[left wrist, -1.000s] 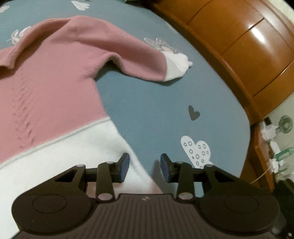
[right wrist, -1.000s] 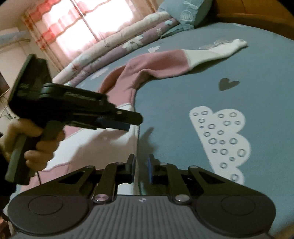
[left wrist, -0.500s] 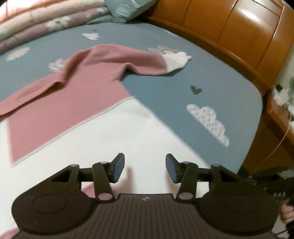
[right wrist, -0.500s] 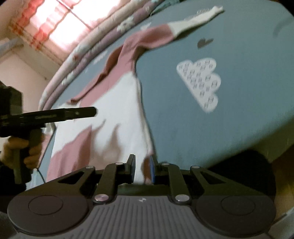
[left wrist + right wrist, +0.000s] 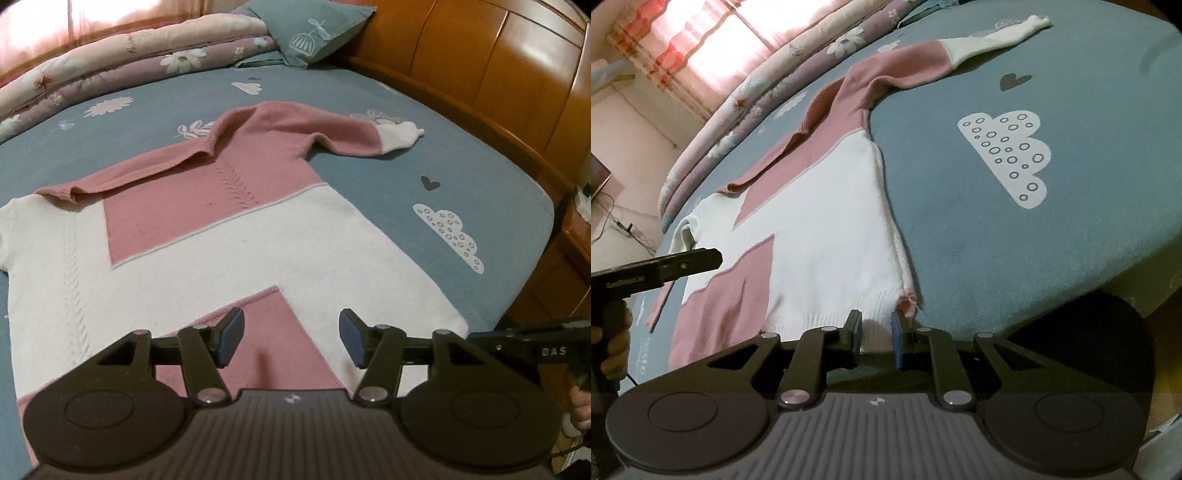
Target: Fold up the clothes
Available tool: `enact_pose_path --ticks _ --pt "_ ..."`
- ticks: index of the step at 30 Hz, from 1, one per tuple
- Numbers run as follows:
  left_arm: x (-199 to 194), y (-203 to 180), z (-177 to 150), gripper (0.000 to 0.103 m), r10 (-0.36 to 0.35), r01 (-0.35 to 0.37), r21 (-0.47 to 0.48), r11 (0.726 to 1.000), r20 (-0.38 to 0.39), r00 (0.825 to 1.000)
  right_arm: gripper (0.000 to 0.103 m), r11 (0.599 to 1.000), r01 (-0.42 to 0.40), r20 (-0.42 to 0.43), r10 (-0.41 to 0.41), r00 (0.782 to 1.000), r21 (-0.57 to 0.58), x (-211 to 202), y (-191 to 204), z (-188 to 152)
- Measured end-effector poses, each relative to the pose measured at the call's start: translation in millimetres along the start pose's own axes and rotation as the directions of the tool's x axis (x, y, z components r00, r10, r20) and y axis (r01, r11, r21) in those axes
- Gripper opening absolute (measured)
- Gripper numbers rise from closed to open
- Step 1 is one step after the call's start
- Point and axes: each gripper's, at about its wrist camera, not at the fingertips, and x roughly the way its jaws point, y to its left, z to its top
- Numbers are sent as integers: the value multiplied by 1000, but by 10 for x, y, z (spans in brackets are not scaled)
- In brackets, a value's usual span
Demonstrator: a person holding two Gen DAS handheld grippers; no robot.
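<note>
A pink and white knitted sweater point(image 5: 258, 251) lies flat on the blue bed point(image 5: 461, 166), hem towards me. One sleeve point(image 5: 147, 173) is folded across the chest; the other sleeve point(image 5: 351, 136) stretches out to the right, ending in a white cuff. My left gripper point(image 5: 291, 336) hovers over the lower pink panel, its jaws opening with nothing between them. My right gripper point(image 5: 876, 334) sits at the hem's right corner point(image 5: 908, 299) by the bed's edge. Its jaws stand a narrow gap apart, and the hem lies just at their tips without being pinched.
Rolled floral quilts point(image 5: 129, 55) and a blue pillow point(image 5: 317, 33) line the far side of the bed. A wooden headboard point(image 5: 498, 74) runs along the right. A curtained window point(image 5: 713, 40) is behind. A hand point(image 5: 613, 339) grips the left gripper's handle.
My left gripper drew back and rose away from the sweater's right side, and its jaws spread wider. My right gripper backed to the bed's edge at the hem, and its jaws parted slightly.
</note>
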Motion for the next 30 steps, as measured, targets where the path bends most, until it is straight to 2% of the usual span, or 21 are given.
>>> enact_pose_path --ticks 3,5,9,12,15,19,21,23,24,26,28,30 --pt "-7 4 -19 58 6 -6 -10 1000 1 1000 20 1000 15 13 -14 1000 -28 12 41 -1" --pt "-12 -2 -30 58 10 -10 -15 1000 1 1000 7 998 31 16 -30 999 -58 2 73 -14" --pt "-46 -32 -56 58 5 -5 -2 1000 2 1000 6 996 47 30 -45 999 -70 -66 95 0" --pt "-51 -53 -71 58 3 -3 4 1000 0 1000 6 991 103 35 -100 994 -85 -76 96 25" --pt "-48 -66 -87 58 -1 1 5 1000 -4 1000 9 981 150 18 -149 989 -125 -25 112 2" --pt "-73 -60 -106 59 -4 4 5 1000 0 1000 17 972 156 32 -153 988 -178 -145 236 7" --pt "-91 -42 -116 61 -2 2 1 1000 5 1000 20 962 134 48 -126 991 -236 -227 354 9" --pt "-120 -21 -129 62 3 -3 -7 1000 13 1000 24 952 74 30 -68 997 -296 -256 487 -7" --pt "-138 -12 -137 62 4 -4 -10 1000 18 1000 26 938 58 29 -51 998 -343 -256 561 -41" --pt "-180 6 -158 63 0 0 -14 1000 26 1000 31 879 56 12 -57 998 -474 -199 733 -139" --pt "-223 26 -186 63 0 1 -15 1000 31 1000 31 767 95 13 -112 994 -635 -91 909 -268" --pt "-272 51 -221 63 3 -3 -19 1000 37 999 31 649 130 22 -172 985 -749 17 1037 -362"
